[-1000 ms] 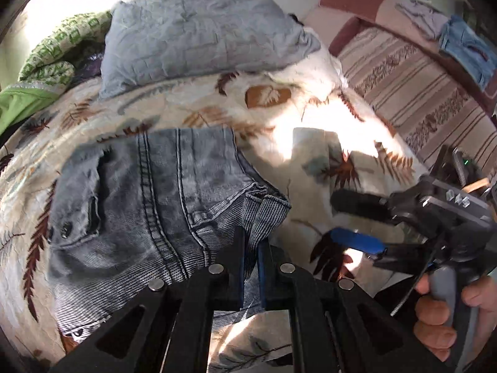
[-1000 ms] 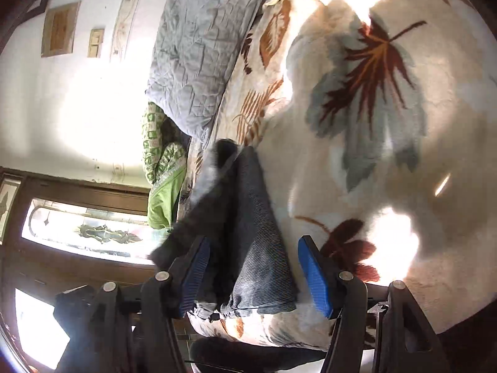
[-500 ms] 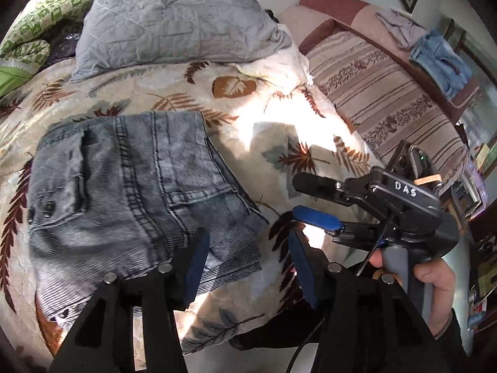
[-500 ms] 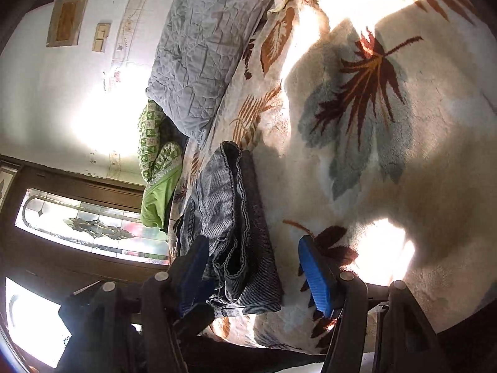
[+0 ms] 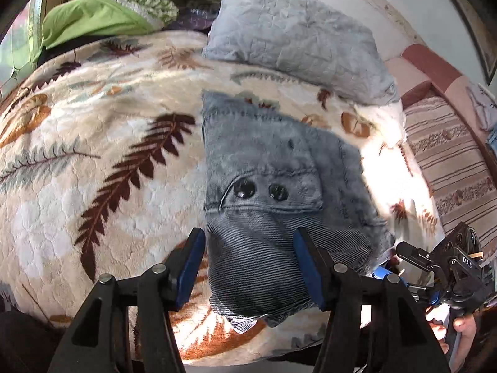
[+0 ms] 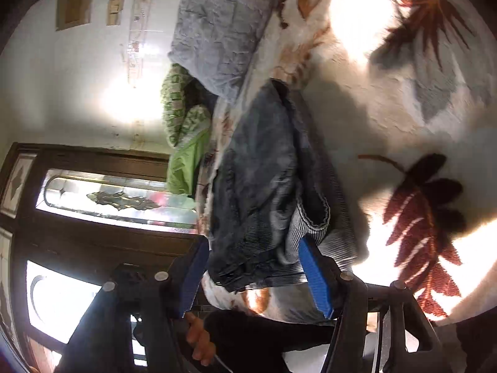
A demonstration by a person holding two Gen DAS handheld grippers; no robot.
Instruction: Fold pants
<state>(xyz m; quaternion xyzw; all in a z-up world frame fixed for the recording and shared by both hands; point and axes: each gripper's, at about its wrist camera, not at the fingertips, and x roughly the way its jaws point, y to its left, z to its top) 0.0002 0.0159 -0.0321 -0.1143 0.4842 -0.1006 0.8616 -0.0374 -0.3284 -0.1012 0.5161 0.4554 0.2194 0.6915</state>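
From the left wrist camera, the folded grey-blue washed denim pants [image 5: 273, 192] lie in a compact bundle on the cream plush blanket printed with brown and grey leaves [image 5: 93, 155], a two-button flap facing up. The left gripper [image 5: 248, 267] hangs over the bundle's near edge, its blue-padded fingers [image 5: 189, 264] spreading apart with the cloth showing between them but neither pad pressing on it. A crumpled grey quilted pillow [image 5: 298, 40] sits beyond the pants, a lime-green cloth [image 5: 90, 21] at the far left, and the right gripper [image 5: 400, 267] shows at the lower right, just beside the bundle's right edge. From the right wrist camera, the pants [image 6: 264, 180] appear edge-on as stacked layers on the blanket [image 6: 403, 93]. The right gripper [image 6: 251, 273] has its blue fingers [image 6: 316, 276] set apart astride the bundle's near end, not clamped on it.
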